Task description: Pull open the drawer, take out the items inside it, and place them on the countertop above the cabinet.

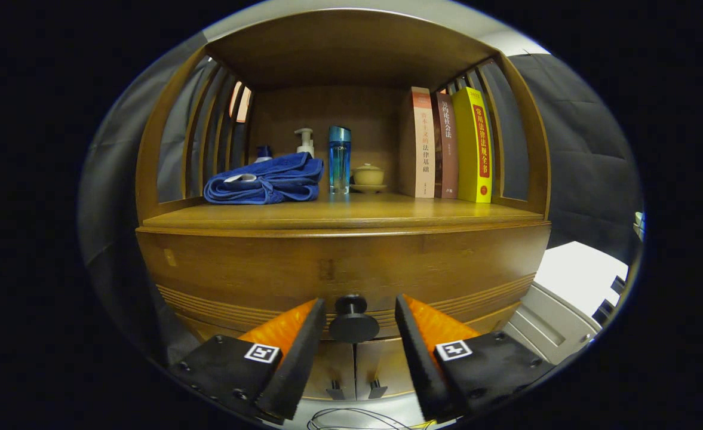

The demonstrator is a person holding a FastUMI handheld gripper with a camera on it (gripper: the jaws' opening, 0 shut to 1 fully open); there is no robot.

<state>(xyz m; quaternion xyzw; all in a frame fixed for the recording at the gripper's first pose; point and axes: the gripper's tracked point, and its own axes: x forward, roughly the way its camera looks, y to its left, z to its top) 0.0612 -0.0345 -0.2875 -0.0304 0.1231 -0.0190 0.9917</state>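
Folded blue towel [264,179] on the countertop [339,216] at left, pump bottle [306,142], blue bottle [339,159], small lidded cup [368,175], three upright books [453,146] at right, closed drawer [339,269] below, gripper [356,322] spread, its fingers flanking the drawer's round knob [353,321] without touching it.

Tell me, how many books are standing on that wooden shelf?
3, upright side by side at the shelf's right end: a cream book, a brown book and a yellow book nearest the slatted side. None seems hidden. The open gripper straddles the drawer knob below.
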